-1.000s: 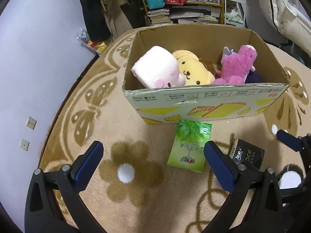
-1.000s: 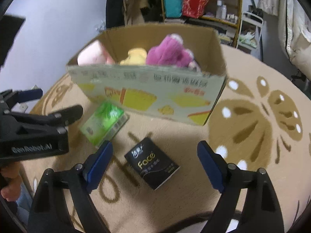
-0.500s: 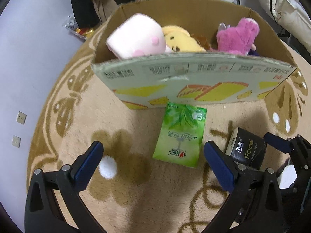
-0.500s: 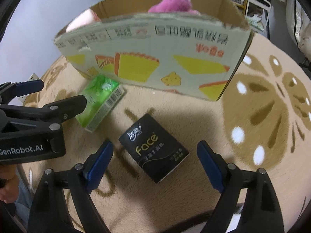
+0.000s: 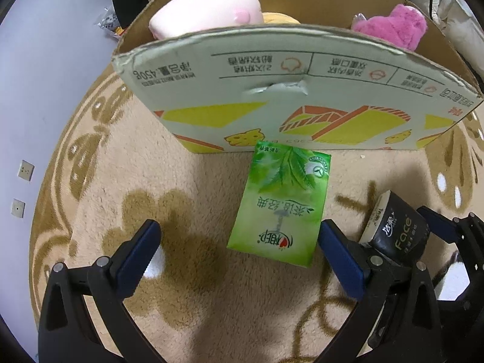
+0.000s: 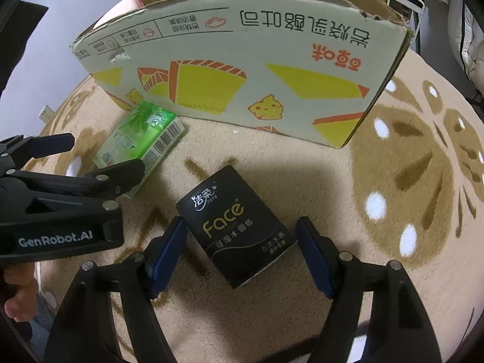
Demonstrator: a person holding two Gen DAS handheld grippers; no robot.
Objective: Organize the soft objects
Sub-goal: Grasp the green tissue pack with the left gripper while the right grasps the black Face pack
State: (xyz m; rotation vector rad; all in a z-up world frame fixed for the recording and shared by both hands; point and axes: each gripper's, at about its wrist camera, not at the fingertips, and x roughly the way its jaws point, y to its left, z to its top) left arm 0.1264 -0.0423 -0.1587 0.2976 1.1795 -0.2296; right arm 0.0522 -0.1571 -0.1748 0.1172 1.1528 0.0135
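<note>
1. Right gripper (image 6: 242, 251) has its two blue fingers apart, one on each side of the black tissue pack (image 6: 236, 227). Its jaws have just been closing in. The left pad looks very close to the pack's corner, but it does not squeeze yet.
2. Left gripper (image 5: 239, 260) has its fingers wide apart too. Nothing is held. The green tissue pack (image 5: 281, 208) lies a bit to the right of the gap, with its near corner just beside the right finger (image 5: 338, 260).
3. Both packs lie flat on the fluffy tan rug (image 6: 302, 317). The green one has its far end right up against the cardboard box (image 5: 272, 90). The black one sits near it, out in front of the box.
4. I think these packs are light and squishy. The plastic wrap looks shiny, so it may be slippery. A good place to pinch is across the two long sides, near the middle. A hard squeeze would only dent the pack, not break it.
5. The black pack lies a bit crooked between the fingers, so it might twist when pinched.
6. Inside the box are a pink plush (image 5: 208, 12), a yellow plush (image 5: 278, 17) peeking behind it, and a purple plush (image 5: 393, 27).
</note>
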